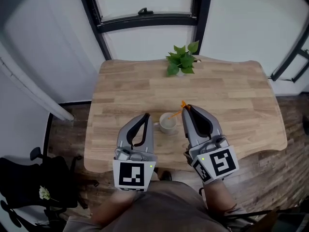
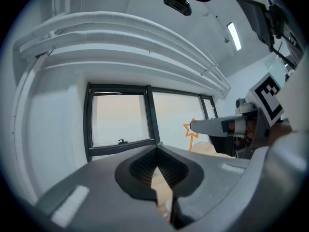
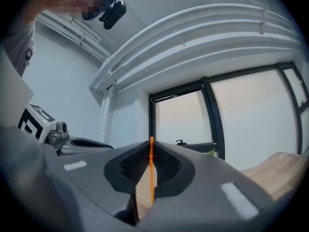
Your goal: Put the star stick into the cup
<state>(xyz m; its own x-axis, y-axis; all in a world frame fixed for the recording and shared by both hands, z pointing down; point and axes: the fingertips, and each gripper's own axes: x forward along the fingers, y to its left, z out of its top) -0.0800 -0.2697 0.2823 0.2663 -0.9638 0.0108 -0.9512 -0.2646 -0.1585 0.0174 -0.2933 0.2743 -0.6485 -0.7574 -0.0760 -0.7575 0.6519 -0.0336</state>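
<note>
Here, right gripper pinches the star stick near the cup; left gripper closed, empty. Centre over rim, lower slowly.

Left gripper jaws meet empty; beyond, the right gripper holds the star stick.

There is one wooden table. On it stand one cup and one small leafy plant. There is one orange star stick. Two grippers are in view, the left gripper and the right gripper, and each carries one marker cube, two cubes in all. One black chair stands beside the table.
</note>
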